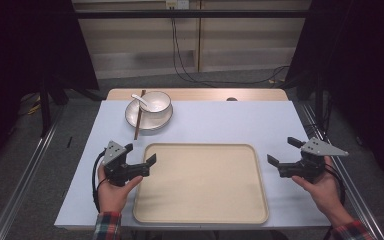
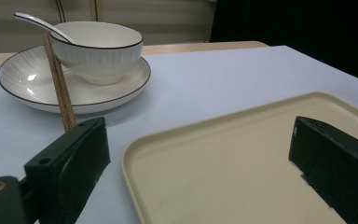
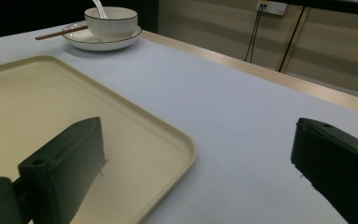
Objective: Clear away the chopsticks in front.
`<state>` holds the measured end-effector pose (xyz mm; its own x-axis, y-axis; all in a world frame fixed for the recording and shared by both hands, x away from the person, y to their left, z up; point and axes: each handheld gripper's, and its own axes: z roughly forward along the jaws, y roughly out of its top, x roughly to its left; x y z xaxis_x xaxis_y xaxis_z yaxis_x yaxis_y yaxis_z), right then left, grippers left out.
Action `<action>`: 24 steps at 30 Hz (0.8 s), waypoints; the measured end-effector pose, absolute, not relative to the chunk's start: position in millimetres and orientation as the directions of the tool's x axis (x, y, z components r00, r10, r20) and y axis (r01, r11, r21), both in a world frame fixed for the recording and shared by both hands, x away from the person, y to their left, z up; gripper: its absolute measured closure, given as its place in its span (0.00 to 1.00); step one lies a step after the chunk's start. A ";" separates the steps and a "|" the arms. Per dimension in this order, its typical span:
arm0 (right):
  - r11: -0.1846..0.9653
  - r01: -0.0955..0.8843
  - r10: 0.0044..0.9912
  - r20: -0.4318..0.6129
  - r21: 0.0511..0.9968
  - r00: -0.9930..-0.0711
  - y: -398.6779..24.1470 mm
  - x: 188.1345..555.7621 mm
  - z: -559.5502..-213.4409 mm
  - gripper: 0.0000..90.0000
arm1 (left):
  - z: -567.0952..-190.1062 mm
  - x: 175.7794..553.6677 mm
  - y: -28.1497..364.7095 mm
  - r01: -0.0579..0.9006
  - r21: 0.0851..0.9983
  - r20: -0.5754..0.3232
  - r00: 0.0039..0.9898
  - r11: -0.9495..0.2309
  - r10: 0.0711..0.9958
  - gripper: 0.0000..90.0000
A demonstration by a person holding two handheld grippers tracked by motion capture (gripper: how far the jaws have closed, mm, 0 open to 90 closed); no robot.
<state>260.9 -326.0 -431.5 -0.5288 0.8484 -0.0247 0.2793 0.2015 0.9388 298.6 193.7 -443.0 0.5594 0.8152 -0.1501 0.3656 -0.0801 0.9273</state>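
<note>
Both your left gripper (image 1: 141, 154) and right gripper (image 1: 281, 150) are released, empty, flanking the tray (image 1: 200, 217). The bowl (image 1: 155, 103) sits at eleven o'clock; approach its rim squarely.

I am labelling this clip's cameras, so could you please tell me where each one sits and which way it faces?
High view: above the person's side, looking forward and down on the table; both hands, left gripper, right gripper.
Left gripper view: on that gripper, low, facing the bowl, plate, chopsticks; its open jaws straddle the tray's corner.
Right gripper view: on that gripper, facing across the tray's edge toward the bowl; open jaws.
All three views share the tray and bowl.
</note>
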 end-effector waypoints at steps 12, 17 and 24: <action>0.210 0.275 0.833 -0.025 0.938 -0.552 -322.2 257.7 -432.0 0.03 | -443.1 308.7 201.3 0.373 0.927 -0.181 0.530 -0.036 0.828 0.01; 0.217 0.289 0.828 -0.019 0.932 -0.560 -323.9 255.8 -436.8 0.02 | -441.8 316.4 196.7 0.381 0.924 -0.176 0.517 -0.041 0.837 0.00; 0.220 0.272 0.826 -0.030 0.937 -0.563 -322.7 252.5 -435.5 0.02 | -443.3 327.4 192.9 0.394 0.919 -0.195 0.509 -0.026 0.839 0.02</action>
<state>252.5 -322.7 -435.5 -0.5631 0.8258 -0.0303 0.2724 0.2201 0.9367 327.4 192.9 -443.3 0.5085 0.8387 -0.1947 0.3941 -0.0258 0.9187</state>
